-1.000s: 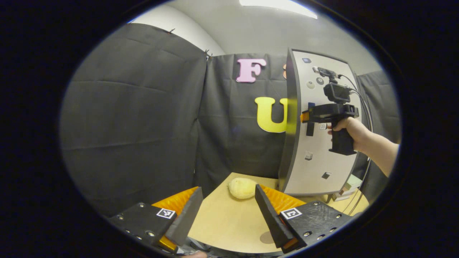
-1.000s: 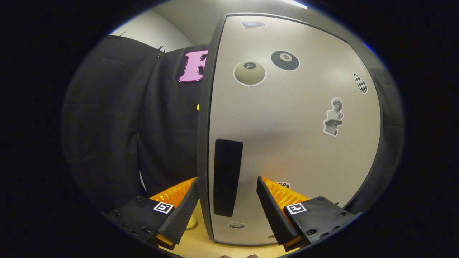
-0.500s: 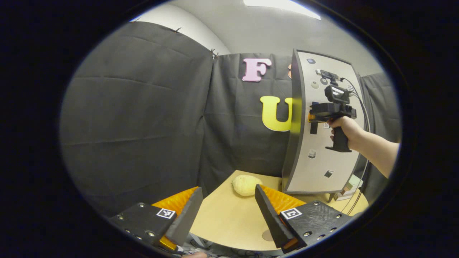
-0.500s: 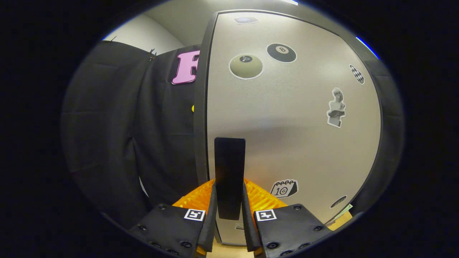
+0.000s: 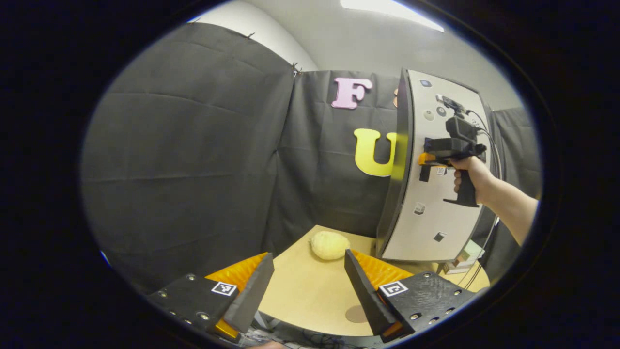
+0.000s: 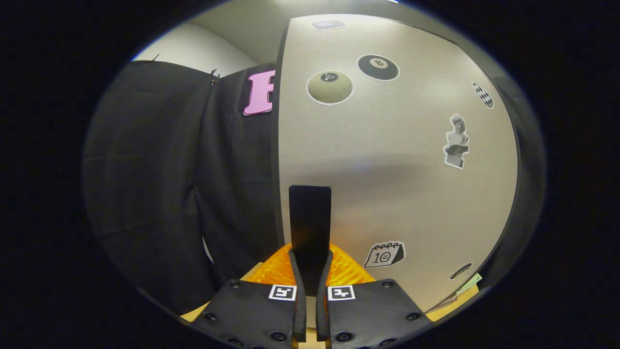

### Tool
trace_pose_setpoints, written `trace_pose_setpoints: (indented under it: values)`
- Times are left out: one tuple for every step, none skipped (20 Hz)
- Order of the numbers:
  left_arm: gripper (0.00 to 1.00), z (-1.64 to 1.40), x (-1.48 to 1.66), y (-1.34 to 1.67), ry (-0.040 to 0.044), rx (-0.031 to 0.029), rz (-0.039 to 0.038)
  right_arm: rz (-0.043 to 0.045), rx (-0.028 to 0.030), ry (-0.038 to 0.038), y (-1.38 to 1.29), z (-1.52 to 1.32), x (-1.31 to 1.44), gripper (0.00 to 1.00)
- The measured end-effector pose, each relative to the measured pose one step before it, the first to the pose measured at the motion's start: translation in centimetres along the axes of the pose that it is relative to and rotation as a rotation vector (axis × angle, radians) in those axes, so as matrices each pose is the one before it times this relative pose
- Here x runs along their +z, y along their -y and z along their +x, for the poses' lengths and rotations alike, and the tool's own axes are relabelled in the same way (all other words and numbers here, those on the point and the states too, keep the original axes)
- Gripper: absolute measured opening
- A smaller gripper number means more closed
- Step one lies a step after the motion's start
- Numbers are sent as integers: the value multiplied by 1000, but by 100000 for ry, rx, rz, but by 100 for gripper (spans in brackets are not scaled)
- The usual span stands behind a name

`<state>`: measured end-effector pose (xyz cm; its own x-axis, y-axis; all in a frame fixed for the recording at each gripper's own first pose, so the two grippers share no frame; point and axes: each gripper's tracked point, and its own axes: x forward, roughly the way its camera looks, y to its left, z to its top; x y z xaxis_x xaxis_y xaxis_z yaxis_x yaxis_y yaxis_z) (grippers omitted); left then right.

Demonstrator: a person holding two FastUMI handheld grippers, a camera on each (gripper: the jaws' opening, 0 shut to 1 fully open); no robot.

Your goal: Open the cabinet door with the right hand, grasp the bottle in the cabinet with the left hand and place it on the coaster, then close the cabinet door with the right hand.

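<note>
A grey cabinet door (image 6: 397,165) with stickers stands in front of me in the right gripper view. My right gripper (image 6: 310,271) is shut on its black upright handle (image 6: 310,218). In the left gripper view the same door (image 5: 436,203) stands at the right, seen edge-on, with the right gripper (image 5: 426,159) and a hand (image 5: 472,174) at the handle. My left gripper (image 5: 307,286) is open and empty, low over the tan table (image 5: 310,295). A round brown coaster (image 5: 356,314) lies on the table near the front edge. The bottle is hidden.
A pale yellow lumpy object (image 5: 329,245) lies on the table left of the cabinet. Black cloth walls close the back and left. Cables (image 5: 491,140) run from the right gripper. Small boxes (image 5: 457,264) lie by the cabinet's foot.
My right gripper went from open around the handle to shut on it. In the left gripper view the door edge has drifted slightly. The left gripper stayed open.
</note>
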<state>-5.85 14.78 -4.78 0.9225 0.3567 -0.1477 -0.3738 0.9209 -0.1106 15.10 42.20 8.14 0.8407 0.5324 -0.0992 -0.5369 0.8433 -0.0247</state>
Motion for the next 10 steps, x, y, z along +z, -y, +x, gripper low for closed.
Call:
trace_pose_setpoints:
  values:
    - [89,-69,-315,134,-481,-436,-812,234,1433,350,18,-1152,-177,7]
    - [91,18,-94,162,-387,-467,-288,-473,1369,491,113,-1202,-250,10]
    - [89,-52,-199,125,-773,-544,283,-968,1585,696,-15,-1154,-193,10]
    - [89,58,-234,132,-868,-543,724,-273,1723,-183,-3,-958,-153,10]
    - [89,89,-224,105,-416,-450,831,277,1668,168,-81,-919,77,10]
    - [88,155,-153,147,-307,-449,556,56,1626,-422,44,-864,-30,7]
    - [88,38,-373,287,-539,-543,314,-42,1421,89,-186,-1017,126,10]
    - [88,15,-255,174,-818,-125,76,-130,1043,-116,-68,-357,-96,7]
    - [90,-120,-339,52,-385,569,-326,-220,751,-48,67,-188,-208,9]
    - [88,12,-68,163,-44,-230,-799,173,384,253,10,-584,-7,9]
